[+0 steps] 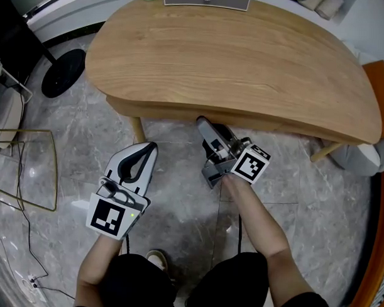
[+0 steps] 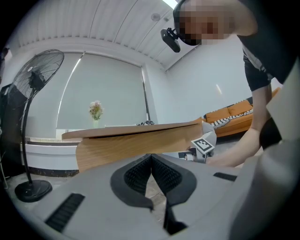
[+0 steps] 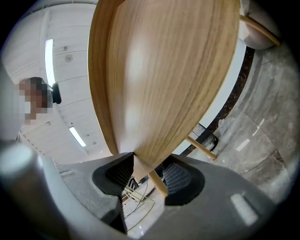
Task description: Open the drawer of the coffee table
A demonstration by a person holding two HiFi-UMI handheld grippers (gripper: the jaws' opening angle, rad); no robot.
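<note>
At the far left a fan [image 2: 40, 77] stands on the grey floor [image 1: 178, 193]. The head view shows only its round black foot. Below it in that view is a thin gold frame [image 1: 28, 169], cut off by the edge of the picture. A small vase of flowers [image 2: 96, 112] sits on the far side of the worktop [image 1: 233, 57] and is too tiny to see well. The left claw [image 1: 148, 148] hangs over the floor and points level at the coffee table [image 1: 275, 124], apart from it. Its two tips are pressed together with nothing in them. The worktop is wide, wooden and rounded, and its far edge is cut off at the top of the head view. The drawer is hard to pick out. Only a plain wooden band shows under the worktop, with no lines or handle to see. The right claw [image 1: 208, 132] reaches that band, and its tips are hidden under the worktop's edge in the head view. The right gripper view shows its jaws spread apart with the wooden edge between them. The wood sits close to one pad and there is a gap at the other. It is not clear if the wood touches that pad. At the far right an orange sofa [image 1: 380, 87] is mostly out of the picture.
</note>
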